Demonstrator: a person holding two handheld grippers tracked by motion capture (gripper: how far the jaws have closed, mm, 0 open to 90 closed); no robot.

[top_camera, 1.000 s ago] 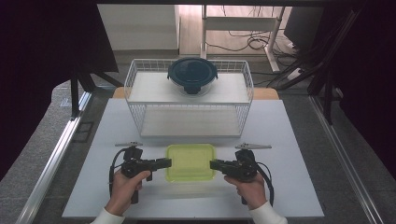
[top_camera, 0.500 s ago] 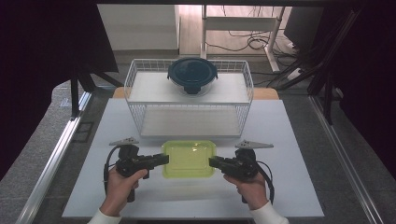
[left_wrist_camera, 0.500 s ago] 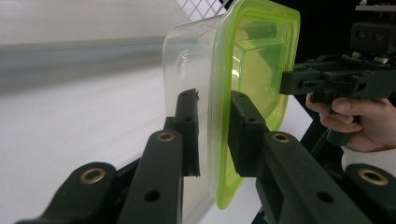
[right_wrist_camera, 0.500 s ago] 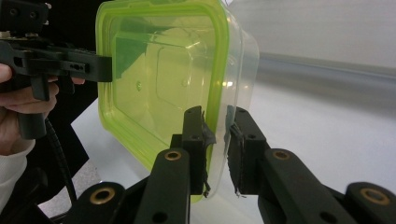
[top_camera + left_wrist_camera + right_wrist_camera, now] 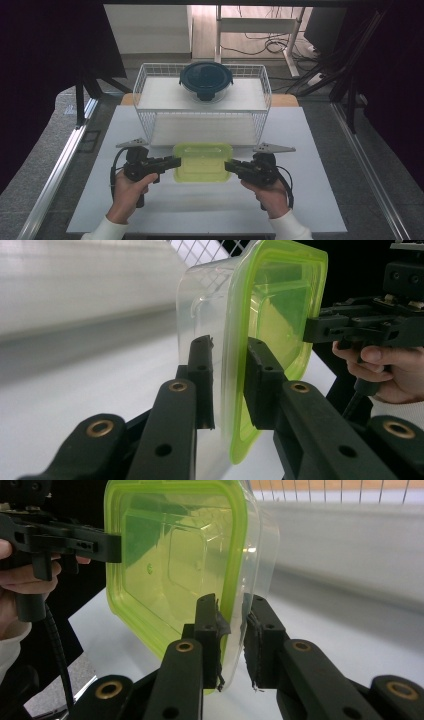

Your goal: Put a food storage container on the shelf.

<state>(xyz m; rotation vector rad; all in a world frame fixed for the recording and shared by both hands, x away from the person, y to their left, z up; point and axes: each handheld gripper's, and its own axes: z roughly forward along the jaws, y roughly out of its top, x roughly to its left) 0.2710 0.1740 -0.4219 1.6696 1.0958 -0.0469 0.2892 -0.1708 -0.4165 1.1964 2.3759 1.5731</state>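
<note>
A clear rectangular container with a lime-green lid (image 5: 202, 161) hangs just above the white table, in front of the wire basket. My left gripper (image 5: 176, 161) is shut on its left rim and my right gripper (image 5: 229, 166) on its right rim. In the left gripper view the jaws (image 5: 227, 347) pinch the green lid edge and clear wall of the container (image 5: 272, 305), with the right gripper (image 5: 312, 329) on the far rim. In the right gripper view the jaws (image 5: 232, 605) clamp the container (image 5: 170, 560), and the left gripper (image 5: 112, 547) holds the opposite edge.
A white wire basket (image 5: 145, 85) stands at the back of the table (image 5: 200, 210), right behind the container. A round dark-blue lidded bowl (image 5: 206, 79) sits at the basket's far side. Black frame legs stand beside the table on both sides.
Both grippers have risen together with the green-lidded container, which now sits higher in the picture and closer to the basket's front wall. The grips have not changed.
</note>
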